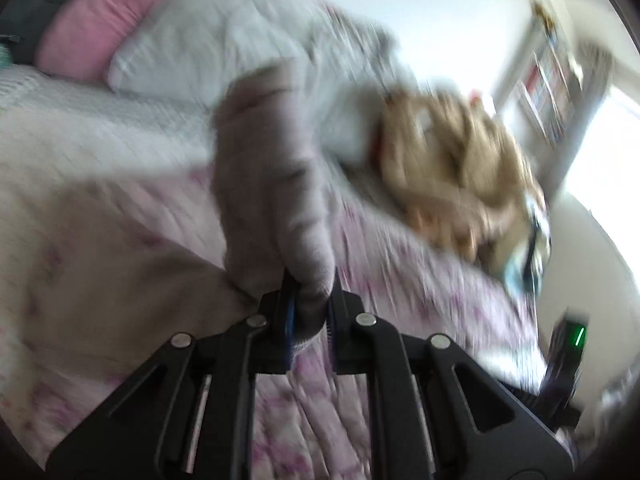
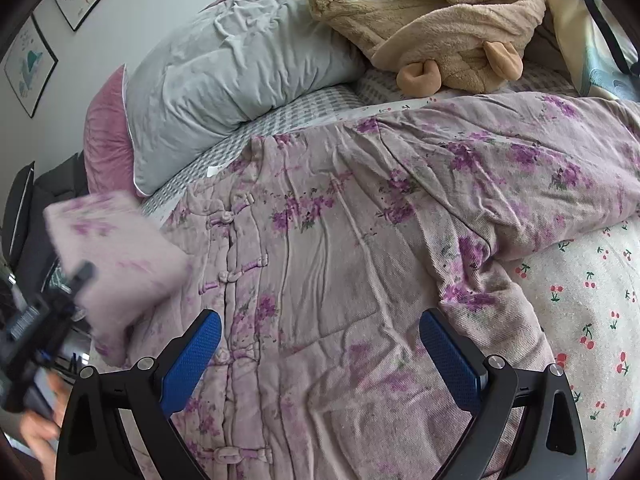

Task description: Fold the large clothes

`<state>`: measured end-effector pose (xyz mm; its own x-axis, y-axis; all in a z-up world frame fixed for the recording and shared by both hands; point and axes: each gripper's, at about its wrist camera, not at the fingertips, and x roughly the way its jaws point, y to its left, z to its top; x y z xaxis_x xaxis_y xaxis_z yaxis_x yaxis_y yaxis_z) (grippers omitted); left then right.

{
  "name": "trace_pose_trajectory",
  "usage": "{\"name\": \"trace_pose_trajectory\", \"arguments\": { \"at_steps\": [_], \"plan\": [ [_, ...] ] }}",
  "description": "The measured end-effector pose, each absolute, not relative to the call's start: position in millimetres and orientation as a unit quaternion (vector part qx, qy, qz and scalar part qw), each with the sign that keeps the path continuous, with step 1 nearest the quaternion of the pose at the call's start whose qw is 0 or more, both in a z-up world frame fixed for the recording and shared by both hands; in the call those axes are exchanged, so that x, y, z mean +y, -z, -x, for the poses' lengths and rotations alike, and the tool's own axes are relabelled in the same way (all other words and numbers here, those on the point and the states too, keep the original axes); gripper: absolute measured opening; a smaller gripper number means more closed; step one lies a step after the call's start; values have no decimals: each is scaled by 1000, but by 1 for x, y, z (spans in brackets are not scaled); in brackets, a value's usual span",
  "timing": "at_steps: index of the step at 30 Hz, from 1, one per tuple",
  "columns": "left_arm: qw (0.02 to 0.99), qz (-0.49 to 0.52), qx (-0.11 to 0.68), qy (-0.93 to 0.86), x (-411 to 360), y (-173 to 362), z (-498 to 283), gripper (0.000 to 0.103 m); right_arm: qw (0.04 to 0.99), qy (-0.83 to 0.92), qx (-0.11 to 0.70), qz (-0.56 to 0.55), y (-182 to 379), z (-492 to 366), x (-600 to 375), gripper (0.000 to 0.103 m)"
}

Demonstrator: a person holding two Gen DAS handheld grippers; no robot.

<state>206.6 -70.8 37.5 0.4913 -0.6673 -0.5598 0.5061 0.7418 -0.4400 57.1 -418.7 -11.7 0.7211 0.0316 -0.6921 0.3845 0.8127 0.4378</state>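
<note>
A: Start at the left gripper. What are its fingers doing?

B: Clenched on a bunch of the jacket's pale fabric, the sleeve. The cloth rises out of the jaws in a thick fold, lifted off the bed. That view is badly blurred.

A: And the right gripper?

B: Released, its blue pads spread wide, nothing between them. It hovers over the jacket's front, with the row of knot buttons just inside the left pad.

A: Where does the jacket lie?

B: Spread flat on the bed, front up, lilac with purple flowers, its other sleeve stretched toward the right over the cherry-print sheet. The lifted sleeve shows at the left edge, held by the left gripper with a hand below.

A: Beyond it?

B: A grey pillow, a pink one behind it, and a tan fleece garment at the head of the bed.
</note>
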Motion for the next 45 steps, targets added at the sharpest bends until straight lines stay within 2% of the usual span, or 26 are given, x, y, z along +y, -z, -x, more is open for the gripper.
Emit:
{"name": "trace_pose_trajectory", "arguments": {
  "at_steps": [1,4,6,8,9,10,11,12,16,18,20,22,23,24,25,31,33,37,41,44,45],
  "plan": [
    [846,91,390,352,-82,-27,-204,19,881,100,360,-290,12,-58,-419,100],
    [815,10,444,373,-108,12,-190,20,881,99,361,-291,15,-60,-421,100],
    [808,-30,456,372,-110,20,-180,22,880,94,362,-291,17,-62,-421,100],
    [807,-53,455,374,-103,19,-171,29,879,78,360,-302,21,-66,-421,100],
    [808,-55,450,377,-97,16,-169,43,878,68,358,-310,23,-69,-421,100],
    [811,-56,445,376,-91,11,-167,62,878,53,352,-320,25,-72,-421,100],
    [820,-54,433,370,-80,2,-165,69,879,42,346,-324,27,-75,-419,100],
    [829,-49,422,364,-70,-4,-165,75,881,33,343,-323,29,-81,-416,100],
    [850,-26,409,330,-23,-14,-173,87,859,10,366,-358,48,-102,-406,98],
    [863,-19,405,301,-7,-10,-183,87,853,31,393,-341,58,-111,-396,92],
    [880,0,398,258,21,-2,-191,87,849,42,428,-305,69,-123,-381,77],
    [890,21,395,227,40,9,-199,87,849,44,454,-268,80,-134,-361,40],
    [896,28,391,210,48,13,-203,86,854,54,456,-243,80,-136,-352,35],
    [900,37,386,200,54,15,-207,80,862,60,451,-224,76,-136,-346,25],
    [900,38,389,193,60,17,-214,70,870,63,444,-203,68,-137,-340,21],
    [902,115,373,183,83,18,-235,48,928,68,338,-140,-5,-130,-351,20],
    [898,122,376,192,82,22,-238,45,933,80,332,-114,-11,-136,-356,20],
    [887,99,407,196,67,41,-241,44,923,109,360,-75,15,-157,-366,20],
    [874,80,438,193,57,67,-245,44,899,129,418,-33,70,-175,-369,23],
    [873,75,440,194,53,67,-244,44,899,134,416,-26,89,-171,-374,30],
    [873,74,441,194,53,65,-244,44,898,142,416,-24,86,-170,-374,40]
  ]
}}
